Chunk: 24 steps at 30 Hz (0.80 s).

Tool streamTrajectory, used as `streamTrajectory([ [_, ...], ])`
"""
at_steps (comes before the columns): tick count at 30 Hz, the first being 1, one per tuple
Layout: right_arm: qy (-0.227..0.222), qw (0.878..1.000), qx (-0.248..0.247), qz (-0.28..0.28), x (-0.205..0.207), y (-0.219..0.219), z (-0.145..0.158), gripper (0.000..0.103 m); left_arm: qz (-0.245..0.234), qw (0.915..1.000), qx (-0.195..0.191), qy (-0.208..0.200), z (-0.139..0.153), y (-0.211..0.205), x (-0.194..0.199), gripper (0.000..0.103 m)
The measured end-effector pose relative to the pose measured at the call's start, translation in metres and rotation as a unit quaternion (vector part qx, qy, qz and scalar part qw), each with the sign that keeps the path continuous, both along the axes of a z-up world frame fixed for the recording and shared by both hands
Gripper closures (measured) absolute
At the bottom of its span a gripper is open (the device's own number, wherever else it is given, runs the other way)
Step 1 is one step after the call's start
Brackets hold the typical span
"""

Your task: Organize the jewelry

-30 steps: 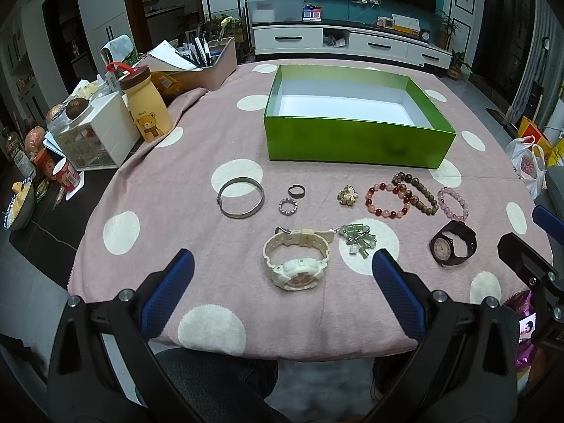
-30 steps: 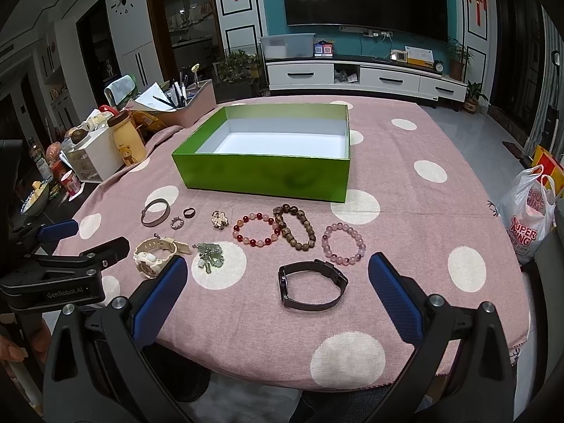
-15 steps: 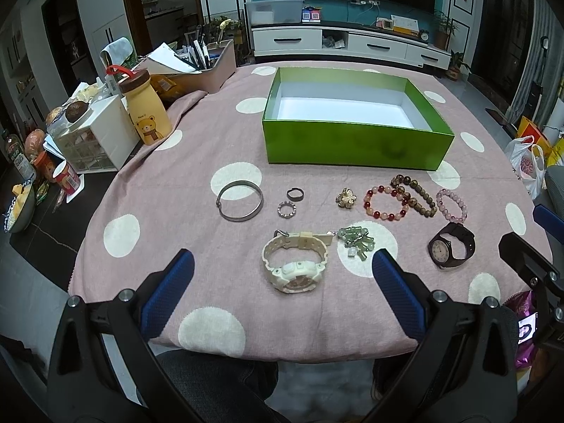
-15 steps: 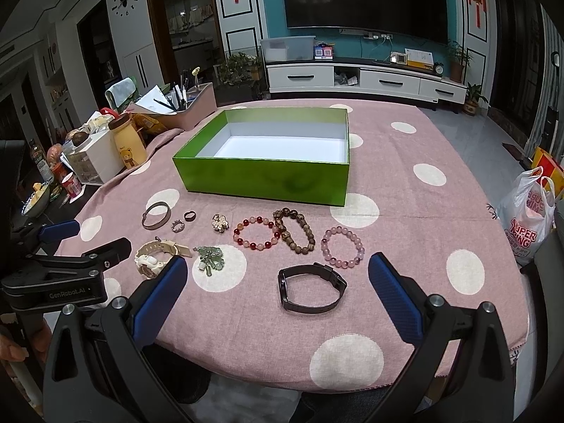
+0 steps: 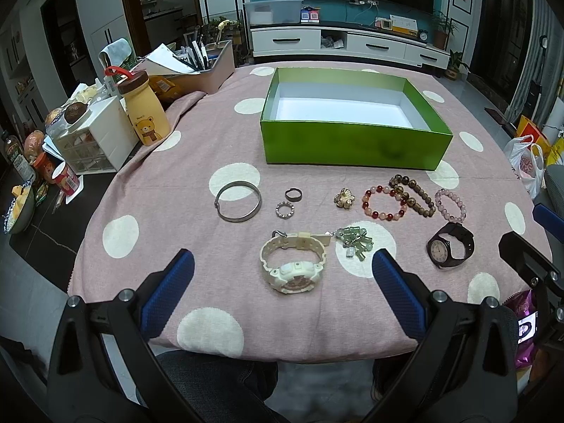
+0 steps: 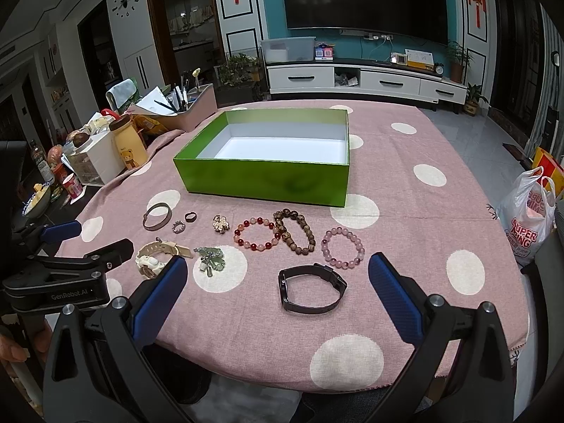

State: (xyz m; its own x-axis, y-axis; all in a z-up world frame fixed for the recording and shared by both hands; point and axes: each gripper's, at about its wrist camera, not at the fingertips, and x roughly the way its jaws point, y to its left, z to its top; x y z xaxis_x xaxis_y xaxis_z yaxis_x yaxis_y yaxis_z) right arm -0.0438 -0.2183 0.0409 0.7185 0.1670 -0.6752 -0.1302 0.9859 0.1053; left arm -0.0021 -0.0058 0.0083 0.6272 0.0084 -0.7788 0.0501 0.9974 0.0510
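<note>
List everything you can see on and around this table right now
Box: 1, green, white inside, table centre.
Bangle: 1, silver, leftmost.
Rings: 2, dark and sparkly, right of bangle.
Brooch: 1, gold, mid-row.
Bead bracelets: 3, red, brown, pink, right.
Watches: 2, cream and black, front.
Jade charm: 1, green, between watches.
Bottle: 1, yellow, left.
Drawer unit: 1, white, left.
Shopping bag: 1, white, right.
Left gripper: blue pads, open.
Right gripper: blue pads, open.

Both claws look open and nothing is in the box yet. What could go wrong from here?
1. The red bead bracelet touches the brown bead bracelet; lifting one may drag the other.
2. The two small rings lie flat on the cloth, so wide pads may slip off them.
</note>
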Motion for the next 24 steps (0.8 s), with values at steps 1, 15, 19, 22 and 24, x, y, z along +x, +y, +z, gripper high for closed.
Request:
streamTrajectory([
  [1, 0.0, 1.0, 0.0, 0.0, -0.0004, -0.0003, -0.0004, 0.001, 0.0, 1.0, 0.0, 0.0, 0.0, -0.0001, 0.0, 0.002],
  [15, -0.001, 1.0, 0.001, 0.001, 0.0005, -0.0005, 0.001, 0.001, -0.001, 1.0, 0.0, 0.0, 0.0007, -0.0013, 0.0007, 0.002],
  [19, -0.001, 1.0, 0.002, 0.001, -0.0003, -0.0009, 0.0005, 0.001, -0.001, 1.0, 0.0, -0.001, 0.0005, -0.0011, 0.0003, 0.002],
  [22, -0.001, 1.0, 0.002, 0.001, -0.0003, -0.0012, 0.0004, 0.001, -0.001, 1.0, 0.0, -0.001, 0.0006, -0.0017, 0.0006, 0.002],
  [24, -0.001, 1.0, 0.003, 0.001, -0.0003, -0.0013, 0.0009, 0.001, -0.002, 1.0, 0.0, -0.001, 0.0005, -0.0023, 0.0007, 0.002],
])
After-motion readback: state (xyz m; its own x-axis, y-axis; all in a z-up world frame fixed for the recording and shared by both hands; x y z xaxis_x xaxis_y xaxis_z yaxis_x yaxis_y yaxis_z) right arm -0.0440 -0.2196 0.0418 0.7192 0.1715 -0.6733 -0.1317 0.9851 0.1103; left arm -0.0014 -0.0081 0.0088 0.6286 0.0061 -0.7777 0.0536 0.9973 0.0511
